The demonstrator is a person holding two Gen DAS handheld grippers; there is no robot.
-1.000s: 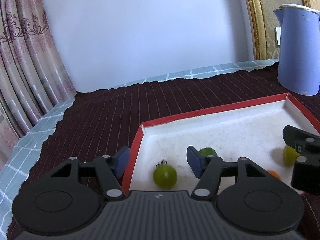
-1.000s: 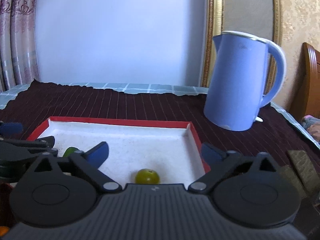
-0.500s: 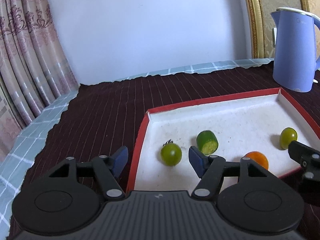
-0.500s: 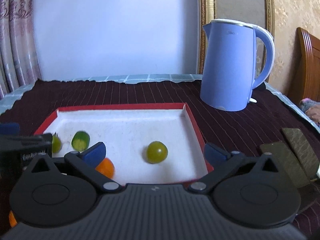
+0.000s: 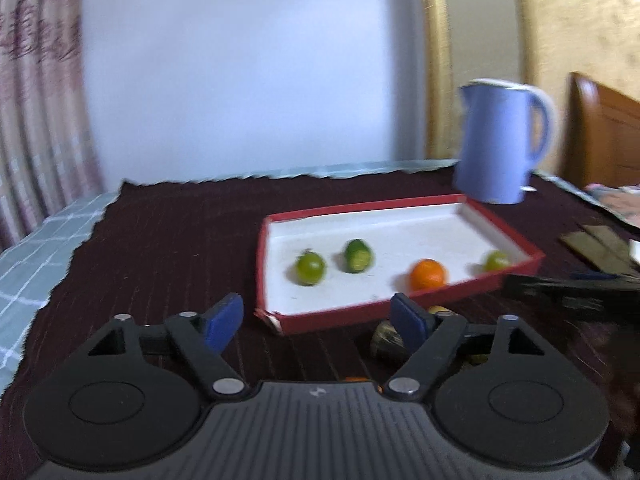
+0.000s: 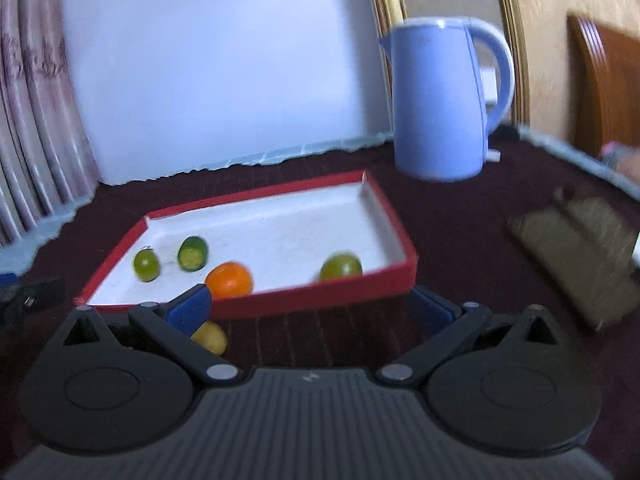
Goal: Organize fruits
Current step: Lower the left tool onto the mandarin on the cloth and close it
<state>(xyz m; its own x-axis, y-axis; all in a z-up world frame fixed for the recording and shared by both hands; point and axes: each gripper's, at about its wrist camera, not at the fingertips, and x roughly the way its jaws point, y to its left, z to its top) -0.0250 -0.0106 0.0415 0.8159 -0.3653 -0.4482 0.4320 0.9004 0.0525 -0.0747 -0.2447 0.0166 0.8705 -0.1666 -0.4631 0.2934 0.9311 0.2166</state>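
A red tray with a white floor [image 5: 420, 222] [image 6: 280, 224] lies on the dark cloth. In it are a green tomato [image 5: 310, 268] [image 6: 146, 265], a cut green fruit [image 5: 358, 256] [image 6: 193, 253], an orange fruit [image 5: 428, 275] [image 6: 229, 279] and a green fruit [image 5: 495, 261] [image 6: 341, 267]. My left gripper [image 5: 320, 320] is open and empty, short of the tray's near left corner. My right gripper [image 6: 310, 310] is open and empty before the tray's near wall. A yellow fruit [image 6: 210, 338] lies on the cloth near my right gripper's left finger. Small fruits [image 5: 386, 334] lie by my left gripper's right finger.
A blue kettle [image 5: 500, 140] [image 6: 444, 96] stands behind the tray's far right corner. Flat dark-olive pieces [image 6: 576, 264] [image 5: 596, 244] lie on the cloth to the right. A curtain [image 5: 40, 120] hangs at the left. The right gripper's body [image 5: 568, 292] shows in the left wrist view.
Both grippers have pulled back and away from the tray, so all of it and the fruits on the cloth in front now show. Both stay open.
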